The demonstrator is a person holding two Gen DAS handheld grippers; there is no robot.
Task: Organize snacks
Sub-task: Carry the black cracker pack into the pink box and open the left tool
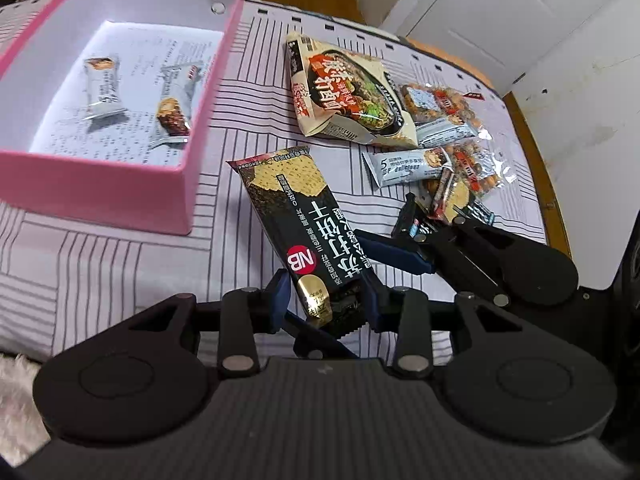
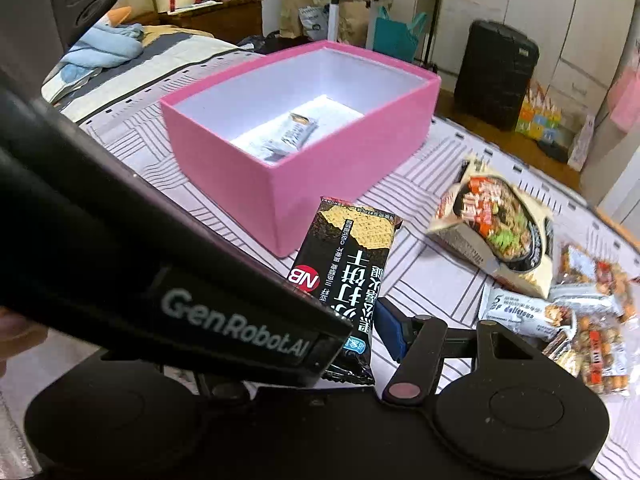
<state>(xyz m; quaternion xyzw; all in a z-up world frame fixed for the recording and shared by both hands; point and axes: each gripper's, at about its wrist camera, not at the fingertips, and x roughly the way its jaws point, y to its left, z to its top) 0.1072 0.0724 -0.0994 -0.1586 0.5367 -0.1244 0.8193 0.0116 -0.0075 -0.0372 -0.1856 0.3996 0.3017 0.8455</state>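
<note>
The left gripper has its blue fingers clamped on the bottom end of a long black cracker pack, the one with "NB" in a red badge and a gold patch near the gripped end. The pack is lifted and sticks up and away from the gripper, over the striped bedsheet.

The right gripper sits just to the right of the pack. One blue finger lies right up against the pack's side, the other black one is out by the snack pile. In the right wrist view the left gripper's body blocks one side, so it's hard to tell whether the right one is actually pinching the pack or only has it between its fingers.

The pink box with a white inside stands on the sheet toward the far left, and two small snack bars already lie on its floor. Over by the right edge of the bed there's a noodle bag with a bowl picture, plus a heap of little nut packets and a pale bar wrapper, all loosely overlapping.
</note>
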